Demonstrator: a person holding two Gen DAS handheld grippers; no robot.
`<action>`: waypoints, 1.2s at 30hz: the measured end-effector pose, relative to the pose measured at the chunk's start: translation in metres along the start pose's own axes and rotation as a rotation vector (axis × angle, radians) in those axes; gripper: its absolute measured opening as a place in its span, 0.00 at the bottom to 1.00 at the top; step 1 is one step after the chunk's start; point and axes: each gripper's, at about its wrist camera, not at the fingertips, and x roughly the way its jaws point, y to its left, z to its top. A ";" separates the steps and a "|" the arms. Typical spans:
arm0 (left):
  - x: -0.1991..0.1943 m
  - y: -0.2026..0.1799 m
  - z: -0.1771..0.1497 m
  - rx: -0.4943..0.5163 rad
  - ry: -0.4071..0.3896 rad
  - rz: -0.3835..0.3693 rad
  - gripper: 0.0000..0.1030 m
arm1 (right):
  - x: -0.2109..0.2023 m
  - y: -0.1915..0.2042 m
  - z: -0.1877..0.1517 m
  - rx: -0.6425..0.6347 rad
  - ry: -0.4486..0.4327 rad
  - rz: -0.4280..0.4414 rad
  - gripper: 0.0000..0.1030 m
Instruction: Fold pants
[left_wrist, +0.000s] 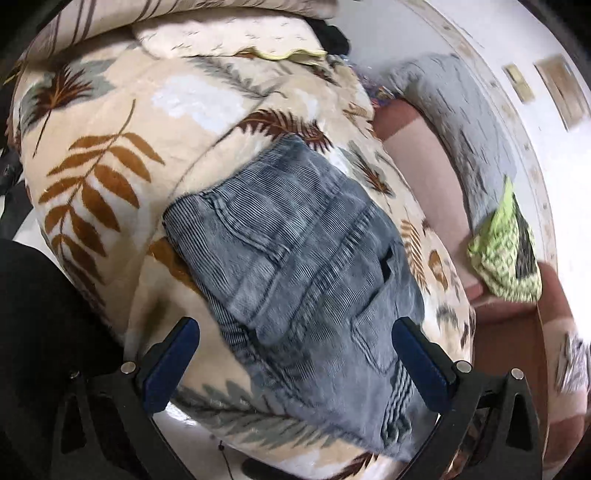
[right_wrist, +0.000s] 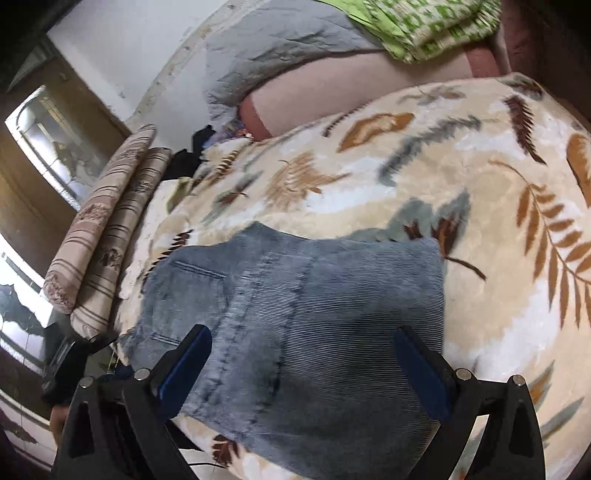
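Left gripper (left_wrist: 295, 354) and right gripper (right_wrist: 303, 362): jaws wide apart, empty, both above the pants (left_wrist: 295, 258). Pants lie as a compact bundle on the leaf-print blanket (left_wrist: 110, 147), directly ahead of both; neither hand clearly nearer.

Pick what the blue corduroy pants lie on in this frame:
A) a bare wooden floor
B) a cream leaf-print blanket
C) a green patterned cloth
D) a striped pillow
B: the blue corduroy pants lie folded on the cream leaf-print blanket, with that blanket showing all around them in both wrist views.
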 end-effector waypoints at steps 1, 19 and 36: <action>0.005 0.001 0.002 -0.015 0.009 -0.003 1.00 | -0.003 0.007 0.000 -0.014 -0.005 0.018 0.97; 0.023 0.030 0.032 -0.139 0.012 0.019 0.34 | 0.156 0.081 0.015 0.352 0.396 0.362 0.97; -0.001 -0.026 0.026 0.119 -0.113 0.107 0.18 | 0.091 0.061 0.018 0.329 0.278 0.335 0.97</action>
